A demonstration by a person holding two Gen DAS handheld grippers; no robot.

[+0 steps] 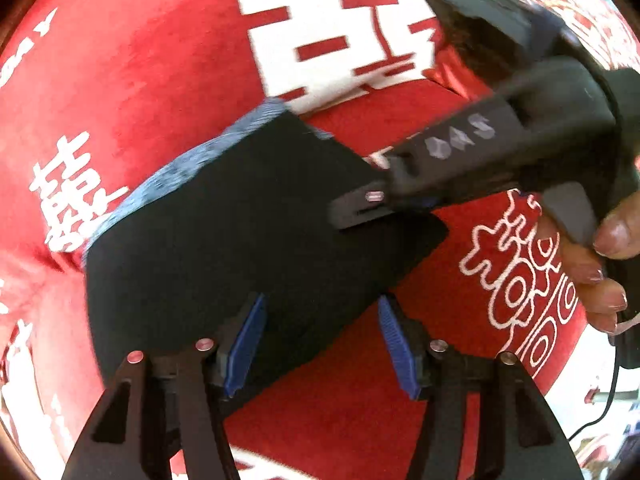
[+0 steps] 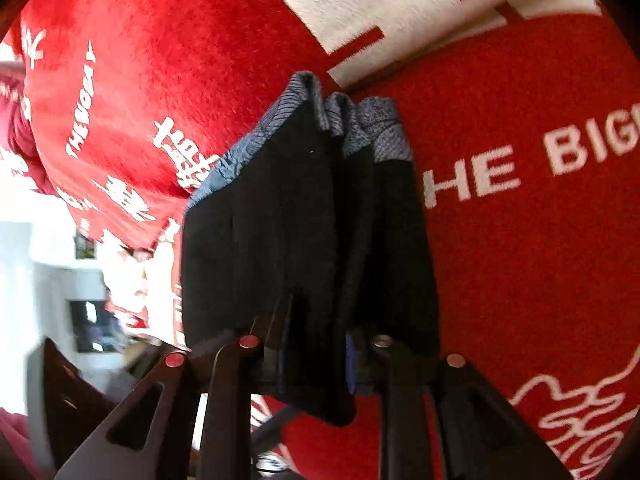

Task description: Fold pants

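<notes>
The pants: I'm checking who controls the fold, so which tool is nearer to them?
Right. The right tool is clamped on the pants; the left tool is open, with the cloth's edge between its fingers, not gripped.

Left gripper (image 1: pixel 320 344): black linkage arms, silver rivets, ribbed blue pads (image 1: pixel 246 344). Right gripper (image 1: pixel 360 204): black matte body, grey lettering, lit green LED, thin black cable trailing. Right hand (image 1: pixel 600 272): bare skin, natural nails. Right gripper (image 2: pixel 316 360) linkage matched, rivets reflecting red.
</notes>
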